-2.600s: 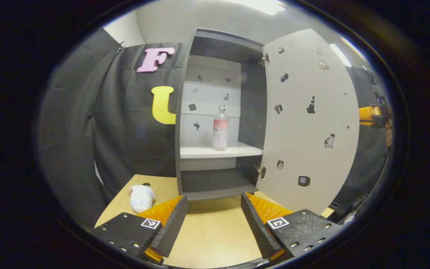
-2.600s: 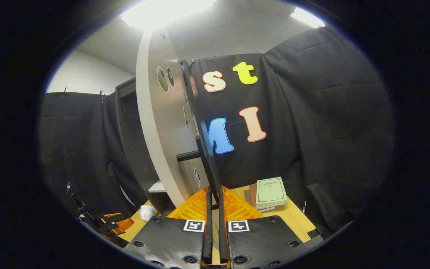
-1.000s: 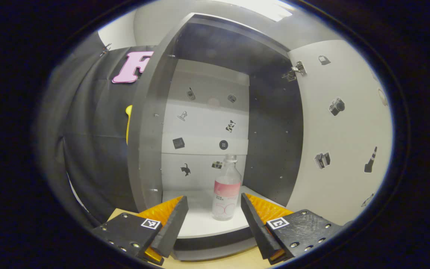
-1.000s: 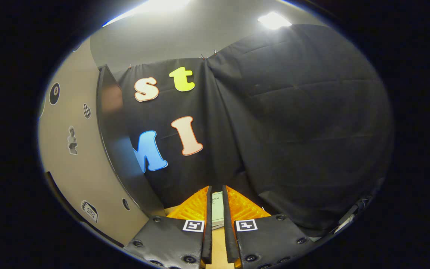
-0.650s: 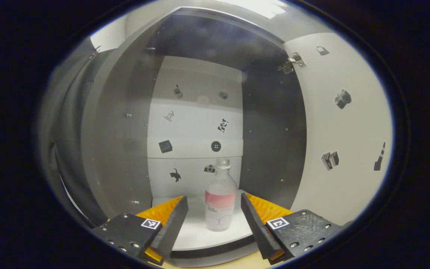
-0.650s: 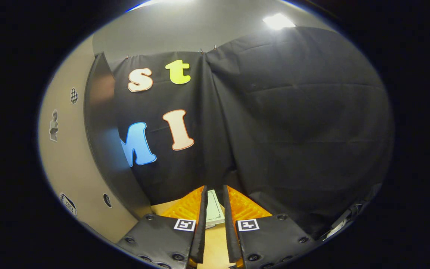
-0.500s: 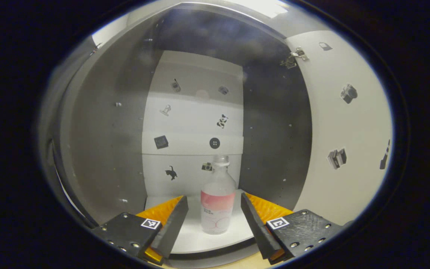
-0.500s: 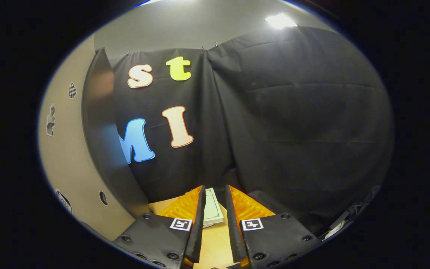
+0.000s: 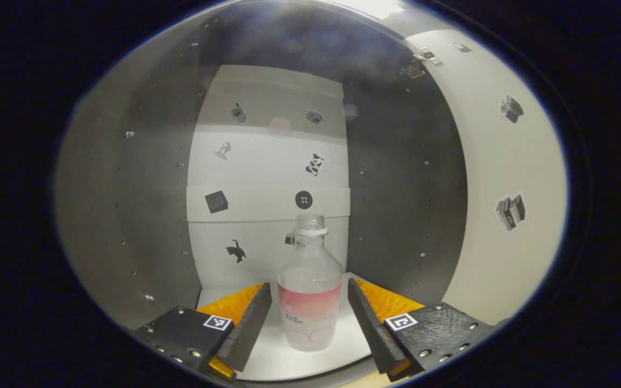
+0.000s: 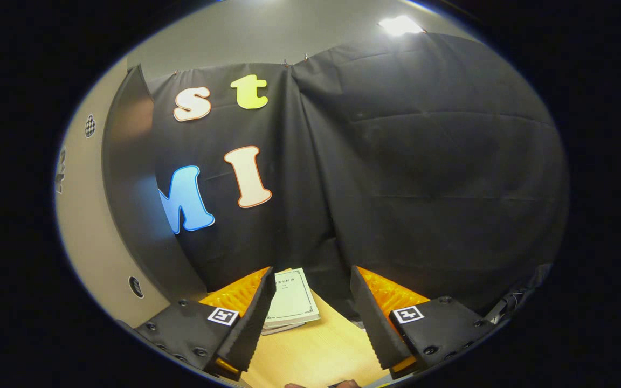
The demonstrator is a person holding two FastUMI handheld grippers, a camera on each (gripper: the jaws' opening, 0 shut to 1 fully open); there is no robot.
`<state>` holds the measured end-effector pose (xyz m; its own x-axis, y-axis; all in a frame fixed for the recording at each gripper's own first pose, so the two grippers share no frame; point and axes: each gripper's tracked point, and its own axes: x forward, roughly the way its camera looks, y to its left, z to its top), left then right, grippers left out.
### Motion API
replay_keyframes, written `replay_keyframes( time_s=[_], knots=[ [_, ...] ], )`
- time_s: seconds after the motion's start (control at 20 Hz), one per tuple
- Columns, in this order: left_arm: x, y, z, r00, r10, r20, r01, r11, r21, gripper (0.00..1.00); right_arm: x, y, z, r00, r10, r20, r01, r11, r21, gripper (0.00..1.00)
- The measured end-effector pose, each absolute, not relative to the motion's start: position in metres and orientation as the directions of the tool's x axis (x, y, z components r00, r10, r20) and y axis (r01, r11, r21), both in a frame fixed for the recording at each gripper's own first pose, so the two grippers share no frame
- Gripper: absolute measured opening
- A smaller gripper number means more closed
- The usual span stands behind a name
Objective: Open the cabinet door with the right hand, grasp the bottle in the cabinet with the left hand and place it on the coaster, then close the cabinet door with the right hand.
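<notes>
The left gripper (image 9: 309, 318) is inside the cabinet (image 9: 143, 215), jaws spread wide with the bottle (image 9: 309, 293) standing upright between them on the white shelf (image 9: 267, 361). Neither finger touches the bottle; a gap shows on both sides. The bottle is clear with a pink label band and has no cap on. The door (image 9: 504, 178) hangs open to the right. The right gripper (image 10: 310, 318) points at the black cloth wall, its jaws open and empty, over the counter (image 10: 316, 355) where a pale book (image 10: 291, 297) lies on another. The door's edge (image 10: 127, 205) stands at its left.
</notes>
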<state>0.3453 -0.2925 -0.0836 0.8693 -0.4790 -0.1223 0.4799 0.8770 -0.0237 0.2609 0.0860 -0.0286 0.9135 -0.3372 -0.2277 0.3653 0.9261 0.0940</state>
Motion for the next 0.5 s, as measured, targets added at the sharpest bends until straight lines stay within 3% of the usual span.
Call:
replay_keyframes(
  time_s=[0.1, 0.15, 0.5],
  knots=[
    [0.352, -0.293, -0.084, 0.878, -0.464, -0.113, 0.467, 0.884, -0.001, 0.87, 0.263, 0.084, -0.034, 0.909, -0.339, -0.243, 0.371, 0.924, 0.098, 0.99],
    [0.353, -0.295, -0.085, 0.877, -0.466, -0.115, 0.47, 0.883, 0.008, 0.87, 0.265, 0.085, -0.036, 0.909, -0.337, -0.246, 0.371, 0.923, 0.106, 0.84],
    [0.358, -0.304, -0.096, 0.86, -0.489, -0.148, 0.498, 0.866, 0.032, 0.86, 0.271, 0.08, -0.044, 0.903, -0.343, -0.259, 0.384, 0.915, 0.127, 0.84]
  ],
)
